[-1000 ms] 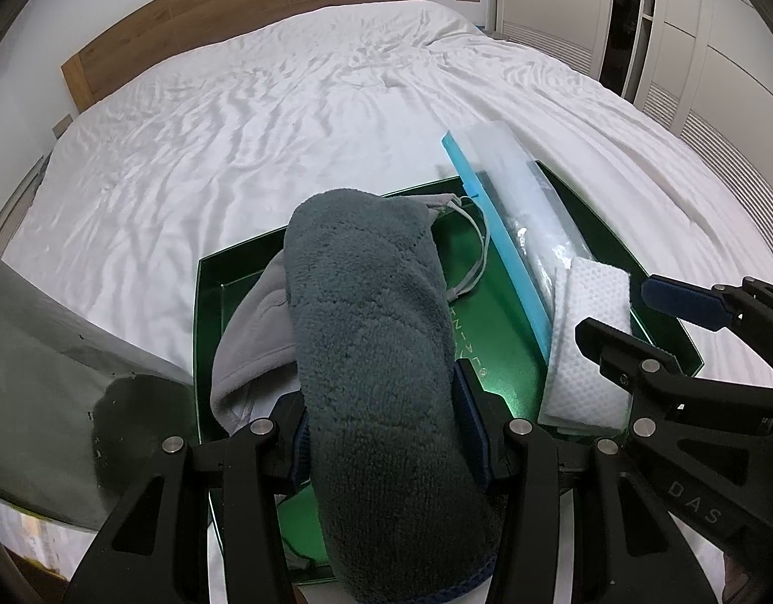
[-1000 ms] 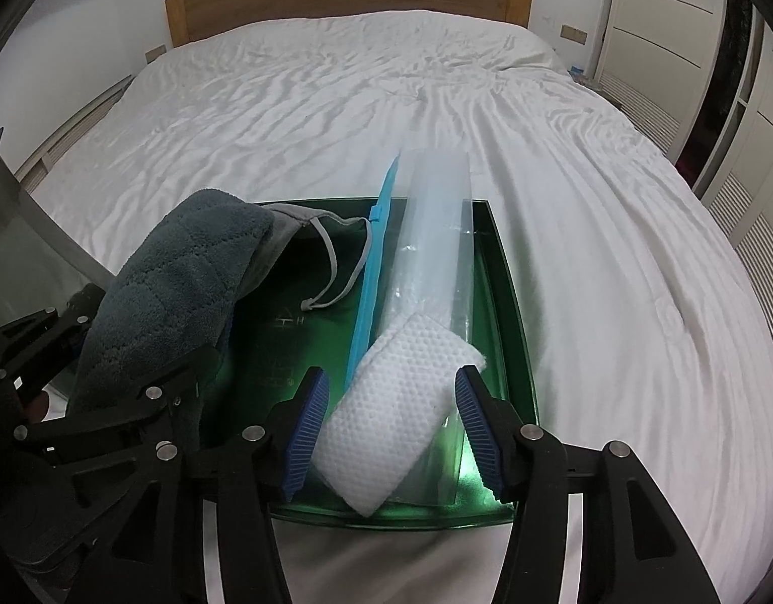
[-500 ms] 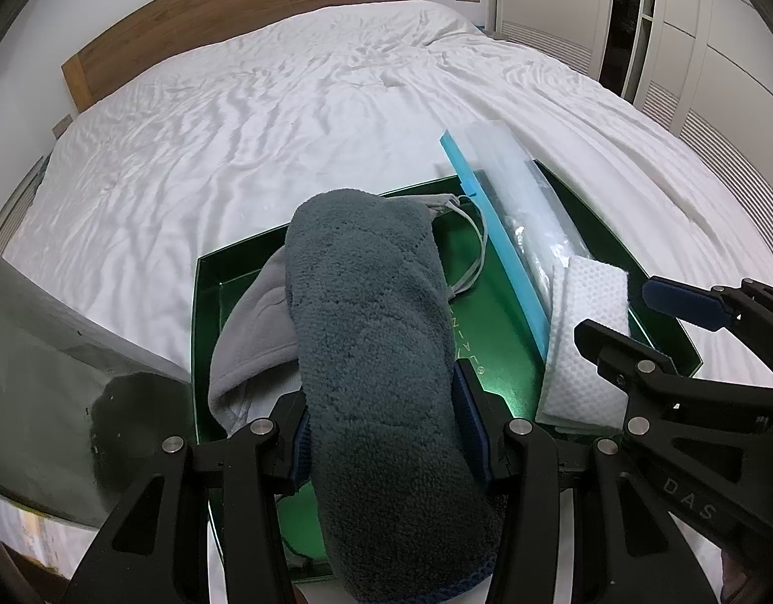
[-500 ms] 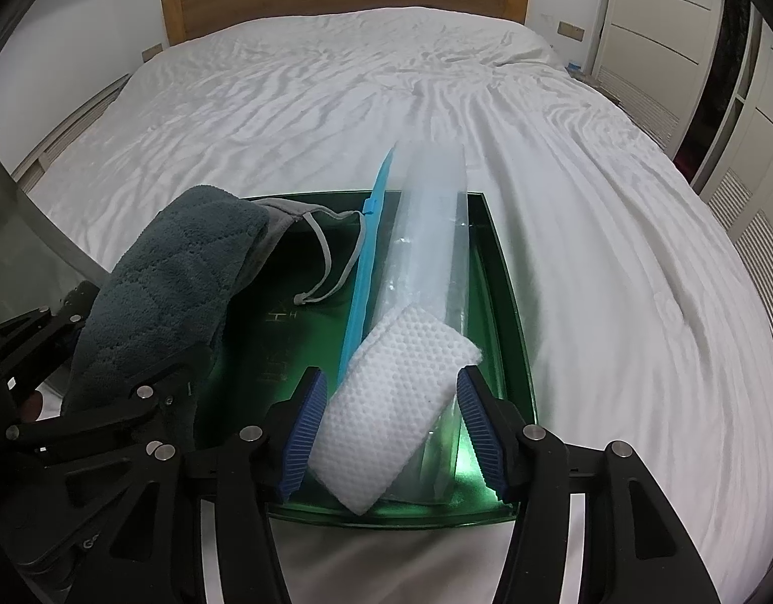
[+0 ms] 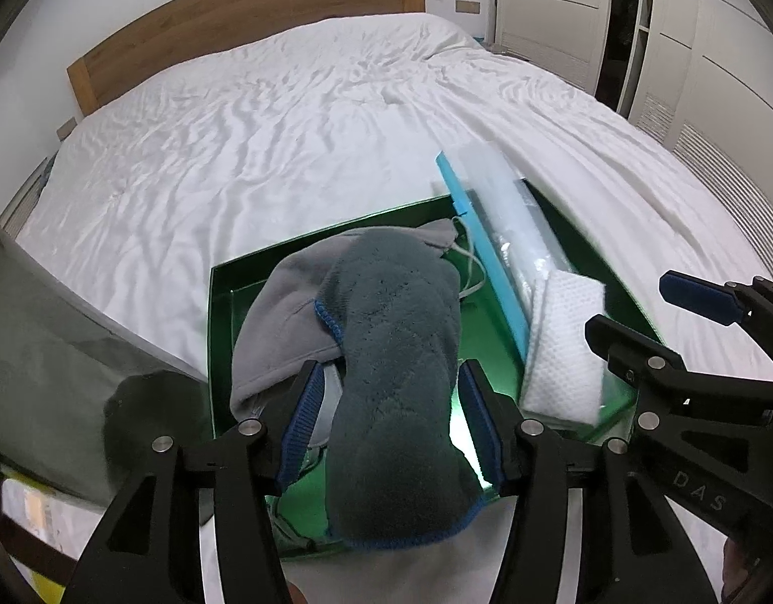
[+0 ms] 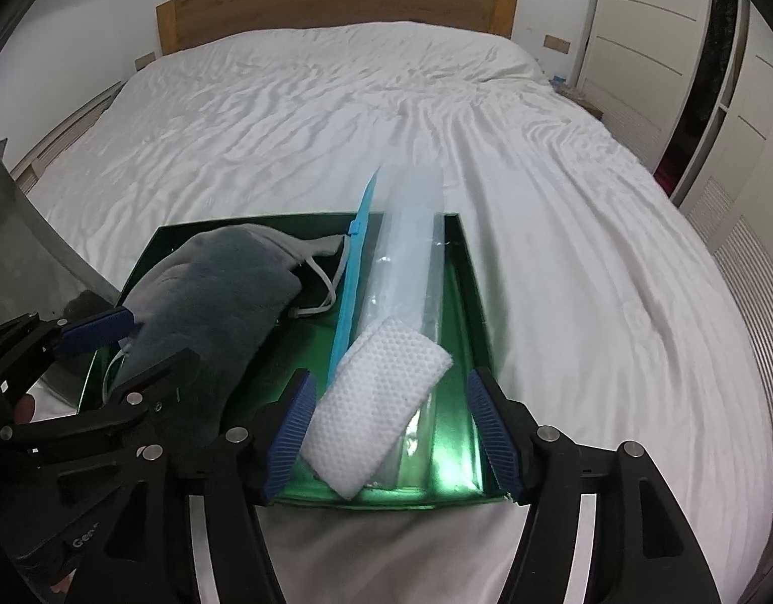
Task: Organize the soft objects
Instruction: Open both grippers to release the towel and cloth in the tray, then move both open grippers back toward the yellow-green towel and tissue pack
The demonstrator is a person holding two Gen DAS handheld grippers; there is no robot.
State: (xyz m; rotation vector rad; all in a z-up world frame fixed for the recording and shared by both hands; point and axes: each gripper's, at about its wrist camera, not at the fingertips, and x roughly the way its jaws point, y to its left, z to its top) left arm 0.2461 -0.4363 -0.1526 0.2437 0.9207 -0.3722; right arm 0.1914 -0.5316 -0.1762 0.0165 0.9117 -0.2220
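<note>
Left wrist view: the dark grey towel (image 5: pixel 396 377) is being straddled loosely by the left gripper (image 5: pixel 389 428), jaws parted, over the green tray (image 5: pixel 218 302). The right gripper (image 6: pixel 389 433) is being held wide open, nothing gripped, around the white cloth (image 6: pixel 381 402) lying in that tray.

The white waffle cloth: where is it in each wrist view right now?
Left wrist: white waffle cloth lies right of centre, in the green tray's right side.
Right wrist: cloth sits low centre, between the open right gripper fingers.
Shared landmark: blue zip strip beside it.
</note>
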